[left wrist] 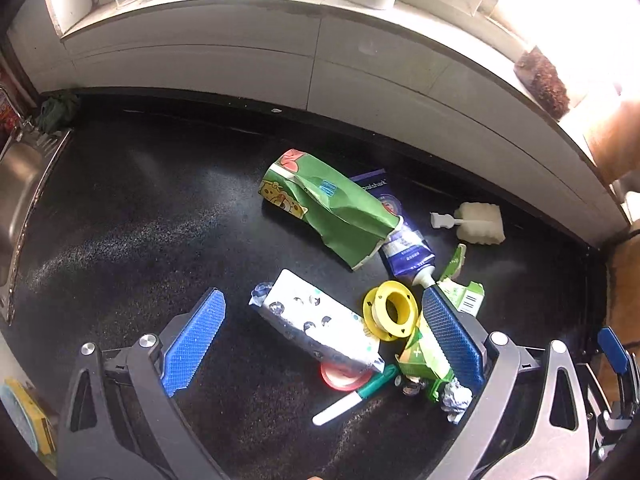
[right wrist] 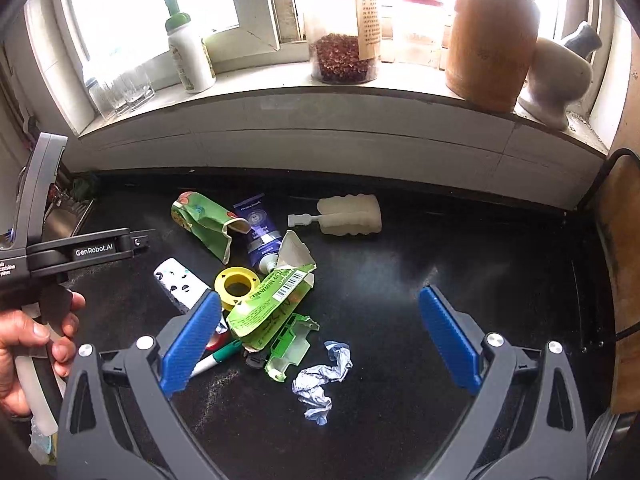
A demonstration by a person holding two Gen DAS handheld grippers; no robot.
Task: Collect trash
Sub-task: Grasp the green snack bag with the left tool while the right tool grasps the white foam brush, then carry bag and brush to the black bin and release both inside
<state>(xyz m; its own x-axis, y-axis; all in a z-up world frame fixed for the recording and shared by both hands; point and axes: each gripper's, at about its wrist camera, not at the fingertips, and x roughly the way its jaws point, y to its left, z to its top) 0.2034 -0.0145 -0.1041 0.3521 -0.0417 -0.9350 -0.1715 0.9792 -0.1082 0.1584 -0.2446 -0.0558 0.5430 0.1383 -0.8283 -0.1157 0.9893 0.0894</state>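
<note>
Both my grippers hang over the black counter (right wrist: 440, 240), jaws spread wide, nothing held. Left gripper (left wrist: 324, 332) straddles the near end of the trash heap; right gripper (right wrist: 320, 336) sits just right of it, with a crumpled paper (right wrist: 320, 380) between its fingers.

Nearest, left view: a white blister pack (left wrist: 320, 328) lies across a red ring (left wrist: 340, 378), most of the ring hidden. A green-and-white pen (left wrist: 352, 400) pokes out beneath. My right finger (left wrist: 452, 340) covers part of a green carton (left wrist: 420, 356); foil wad (left wrist: 456, 400) beside it.

Right view shows that carton (right wrist: 272, 300) torn open, barcode up, a green plastic scrap (right wrist: 288, 348) below it. It also shows the hand (right wrist: 28, 344) gripping the left tool.

Middle: yellow spool (left wrist: 390, 310) touching the carton. Beyond, a crushed green box (left wrist: 324, 208) lies over a blue tube (left wrist: 404, 248); tube label only partly readable.

Far right, apart from the heap: a white sponge brush (right wrist: 348, 214).

Edges: sink (left wrist: 20, 184) at far left, cut off. White wall behind; sill (right wrist: 280, 92) above with jars, backlit and washed out. Open counter to the right of the heap and left toward the sink.
</note>
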